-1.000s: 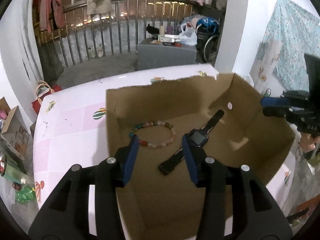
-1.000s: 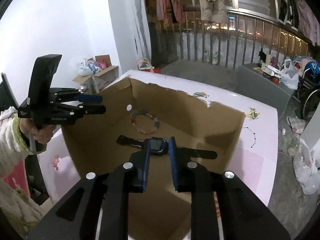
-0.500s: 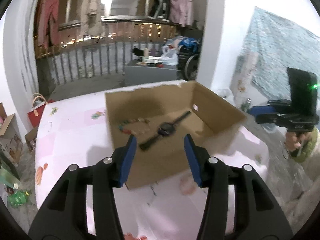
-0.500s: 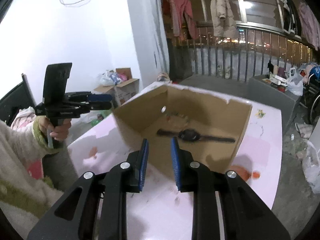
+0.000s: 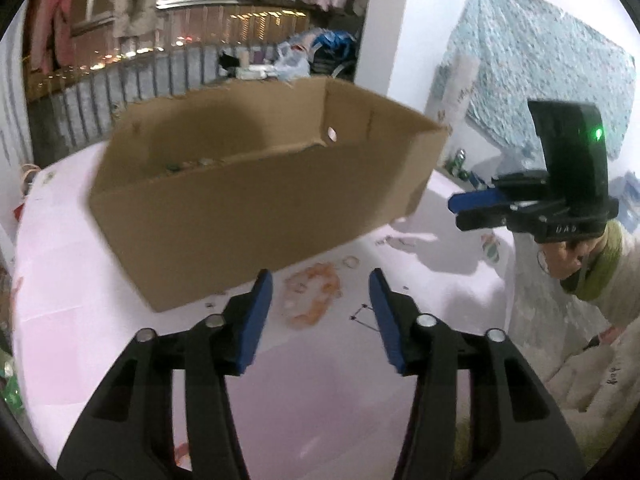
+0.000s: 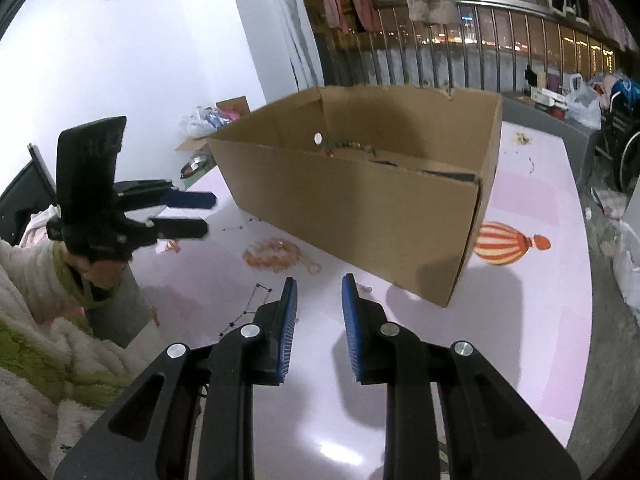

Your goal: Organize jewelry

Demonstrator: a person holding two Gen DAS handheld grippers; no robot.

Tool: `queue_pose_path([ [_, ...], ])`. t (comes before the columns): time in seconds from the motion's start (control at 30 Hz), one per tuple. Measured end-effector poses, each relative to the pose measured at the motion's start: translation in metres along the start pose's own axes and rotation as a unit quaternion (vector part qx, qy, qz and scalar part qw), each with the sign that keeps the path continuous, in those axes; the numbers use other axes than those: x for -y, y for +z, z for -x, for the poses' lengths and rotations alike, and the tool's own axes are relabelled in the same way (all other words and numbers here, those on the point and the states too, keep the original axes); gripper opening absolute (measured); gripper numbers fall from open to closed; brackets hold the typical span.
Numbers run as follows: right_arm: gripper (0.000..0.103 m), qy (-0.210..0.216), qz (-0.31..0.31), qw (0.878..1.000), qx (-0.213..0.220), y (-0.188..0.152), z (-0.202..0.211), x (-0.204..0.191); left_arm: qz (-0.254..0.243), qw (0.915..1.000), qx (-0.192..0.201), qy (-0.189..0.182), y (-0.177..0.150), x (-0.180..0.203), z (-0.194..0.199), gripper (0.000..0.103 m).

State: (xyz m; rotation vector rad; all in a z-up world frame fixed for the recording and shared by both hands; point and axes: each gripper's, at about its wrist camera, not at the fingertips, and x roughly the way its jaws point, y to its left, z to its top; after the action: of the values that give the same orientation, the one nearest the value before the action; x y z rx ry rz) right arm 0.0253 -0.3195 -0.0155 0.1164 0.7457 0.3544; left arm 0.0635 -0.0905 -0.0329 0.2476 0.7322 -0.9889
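An open cardboard box (image 5: pixel 260 200) (image 6: pixel 360 208) stands on the pink table. Over its rim I glimpse a coloured bead bracelet (image 6: pixel 344 145) (image 5: pixel 184 166) and a dark watch strap (image 6: pixel 432 170). In front of the box lie an orange bead bracelet (image 5: pixel 316 292) (image 6: pixel 272 256) and small rings (image 5: pixel 352 262) (image 6: pixel 314 268). My left gripper (image 5: pixel 320 278) (image 6: pixel 210 214) hovers just short of the orange bracelet, jaws apart and closing a little, nothing between the pads. My right gripper (image 6: pixel 320 280) (image 5: pixel 452 210) hangs over bare table with a narrow gap, empty.
The table (image 6: pixel 520 320) carries a printed striped balloon (image 6: pixel 508 242) beside the box. A person's fleece sleeve (image 6: pixel 48 320) is at the left. A metal railing (image 6: pixel 440 60) with hanging clothes lies beyond. A wheelchair (image 6: pixel 624 132) and bags crowd the far right.
Both grippers have drawn back from above the box and sunk lower, so its outer wall now faces them. The orange bracelet on the table has come into view.
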Motion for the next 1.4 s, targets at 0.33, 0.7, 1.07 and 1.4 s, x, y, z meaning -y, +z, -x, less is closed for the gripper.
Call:
queue_pose_path([
  [0.33,0.023,0.003,-0.006,1.000,-0.009,-0.005,-0.003,-0.001,-0.015,0.9967,-0.079,0.009,-0.008,0.006,-0.064,0.041],
  [0.7,0.023,-0.002,-0.008,1.000,-0.013,-0.004,-0.008,0.001,-0.001,0.9948,-0.092,0.044,-0.034,-0.014,-0.032,0.042],
  [1.07,0.023,-0.011,-0.012,1.000,-0.023,-0.009,-0.013,0.001,0.024,0.9969,-0.056,0.050,-0.033,-0.025,-0.002,0.042],
  [1.4,0.023,-0.010,-0.011,1.000,-0.018,-0.009,-0.016,0.002,0.023,0.9963,-0.050,0.065,-0.020,-0.029,-0.009,0.033],
])
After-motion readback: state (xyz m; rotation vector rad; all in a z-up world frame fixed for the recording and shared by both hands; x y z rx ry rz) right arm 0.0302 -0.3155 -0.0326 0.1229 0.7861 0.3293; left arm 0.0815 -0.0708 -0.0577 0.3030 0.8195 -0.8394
